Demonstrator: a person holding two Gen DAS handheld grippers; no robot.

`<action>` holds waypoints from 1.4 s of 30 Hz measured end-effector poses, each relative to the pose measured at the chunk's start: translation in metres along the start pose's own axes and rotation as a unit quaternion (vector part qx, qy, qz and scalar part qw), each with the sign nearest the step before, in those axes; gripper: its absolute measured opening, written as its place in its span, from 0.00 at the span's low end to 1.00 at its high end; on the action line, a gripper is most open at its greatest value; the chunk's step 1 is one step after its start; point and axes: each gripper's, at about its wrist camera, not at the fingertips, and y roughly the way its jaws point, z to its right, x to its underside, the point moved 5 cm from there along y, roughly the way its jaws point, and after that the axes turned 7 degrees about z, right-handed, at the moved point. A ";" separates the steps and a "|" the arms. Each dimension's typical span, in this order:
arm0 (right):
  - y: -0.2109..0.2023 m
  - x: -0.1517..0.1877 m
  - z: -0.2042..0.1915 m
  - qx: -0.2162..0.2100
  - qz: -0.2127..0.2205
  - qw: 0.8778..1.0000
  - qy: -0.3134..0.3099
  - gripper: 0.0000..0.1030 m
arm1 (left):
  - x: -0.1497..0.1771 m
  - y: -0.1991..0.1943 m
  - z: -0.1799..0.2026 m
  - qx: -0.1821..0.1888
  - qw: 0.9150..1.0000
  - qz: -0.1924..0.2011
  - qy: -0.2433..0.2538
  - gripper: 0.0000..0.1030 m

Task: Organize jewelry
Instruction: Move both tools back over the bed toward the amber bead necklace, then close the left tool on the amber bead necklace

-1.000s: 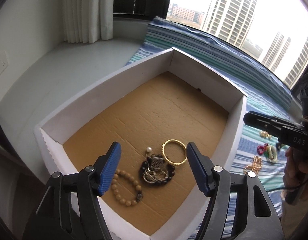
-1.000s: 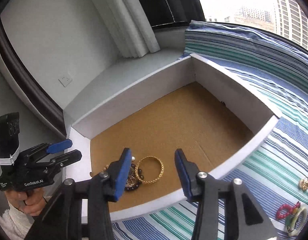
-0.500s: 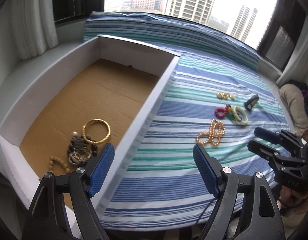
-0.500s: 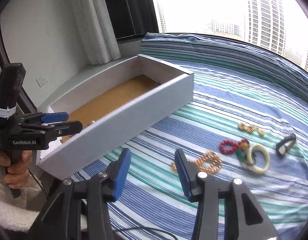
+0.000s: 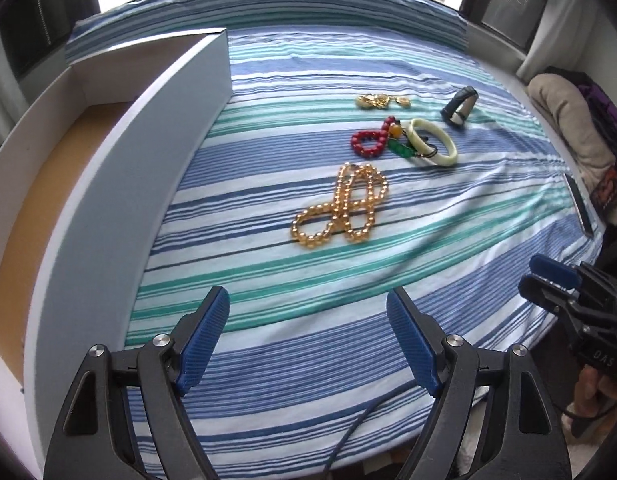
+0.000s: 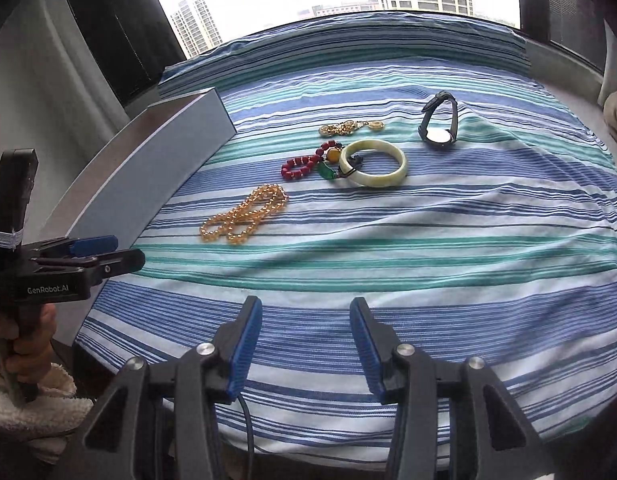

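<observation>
The left gripper (image 5: 308, 340) is hanging with its blue pads (image 5: 202, 336) spread wide and nothing between them, over the near edge of the striped blanket (image 5: 348, 280). The right gripper (image 6: 306, 344) is likewise gaping and empty, hovering above the same near edge, just to the right of the left one. Out past the fingers, toward the middle of the blanket, a gold bead necklace (image 5: 342, 208) is lying in loops. Beyond it a red bead bracelet (image 5: 368, 140) is touching a pale green bangle (image 5: 434, 144). Farther toward the far edge, a small gold chain piece (image 5: 382, 101) and a dark watch (image 5: 460, 107) are sitting apart. A white box with a brown cardboard floor (image 5: 120, 216) is running along the blanket's left edge
</observation>
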 end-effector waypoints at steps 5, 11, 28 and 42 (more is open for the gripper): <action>0.000 -0.003 -0.002 -0.010 0.006 1.000 0.001 0.45 | -0.018 0.028 0.013 0.025 1.000 -0.006 0.008 0.80; 0.001 0.000 -0.001 -0.014 0.004 1.000 0.005 0.45 | -0.035 0.066 0.021 0.021 0.999 -0.016 0.018 0.79; 0.007 0.006 0.007 -0.019 -0.012 1.000 0.018 0.45 | -0.033 0.110 0.027 -0.008 0.998 -0.032 0.058 0.80; 0.020 -0.032 0.060 -0.015 0.009 0.995 0.099 0.45 | -0.029 0.096 0.036 0.016 0.999 -0.017 0.049 0.14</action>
